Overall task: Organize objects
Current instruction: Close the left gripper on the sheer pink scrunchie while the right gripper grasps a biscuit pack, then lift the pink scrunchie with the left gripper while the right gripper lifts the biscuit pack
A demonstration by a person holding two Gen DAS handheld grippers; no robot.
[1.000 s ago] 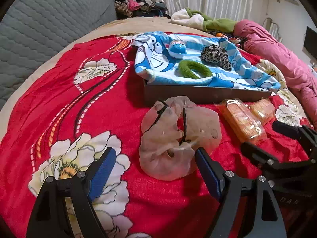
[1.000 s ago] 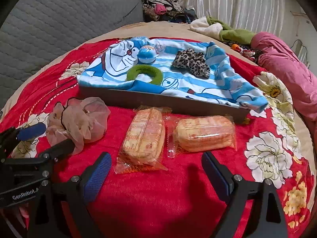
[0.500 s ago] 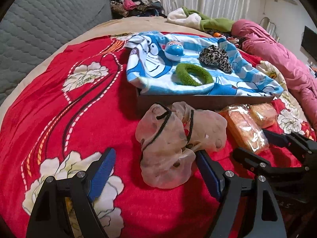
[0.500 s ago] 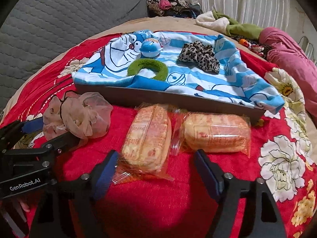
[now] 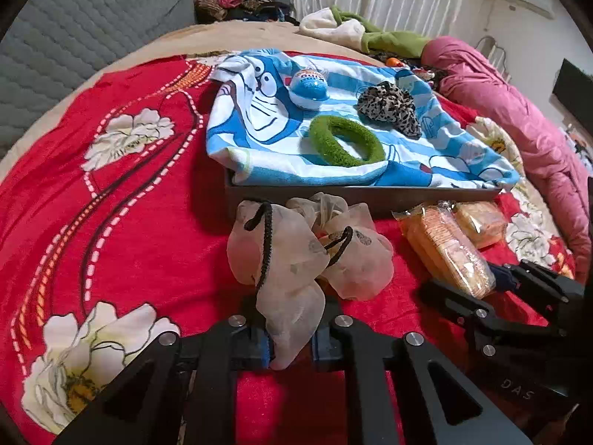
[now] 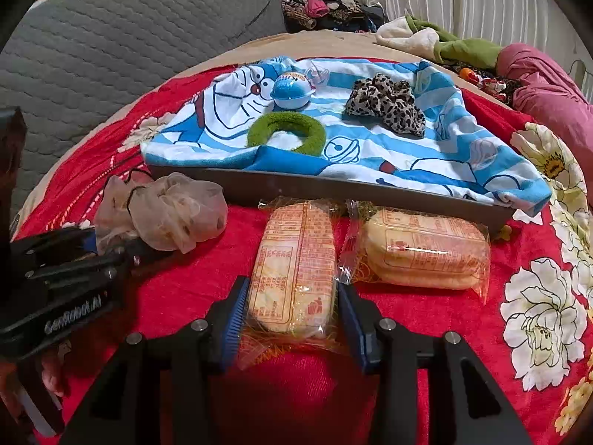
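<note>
My left gripper (image 5: 289, 348) is shut on the near lobe of a sheer beige scrunchie (image 5: 296, 259) with a black cord, which lies on the red floral bedspread. My right gripper (image 6: 292, 319) is closing on an orange snack packet (image 6: 292, 267) lying lengthwise between its blue pads, which touch the wrapper on both sides. A second snack packet (image 6: 422, 252) lies just to its right. Behind both stands a dark tray (image 6: 333, 189) draped with a blue cartoon towel (image 6: 444, 148) that carries a green ring (image 6: 287, 131), a blue ball (image 6: 291, 89) and a leopard scrunchie (image 6: 385, 104).
A grey quilted headboard (image 6: 129, 44) rises at the back left. A pile of clothes (image 6: 322, 3), a green and white garment (image 6: 444, 44) and a pink duvet (image 5: 519, 111) lie at the far and right edges of the bed.
The left gripper moved forward and shut on the beige scrunchie. The right gripper narrowed from wide open until its pads reached the sides of the nearer snack packet.
</note>
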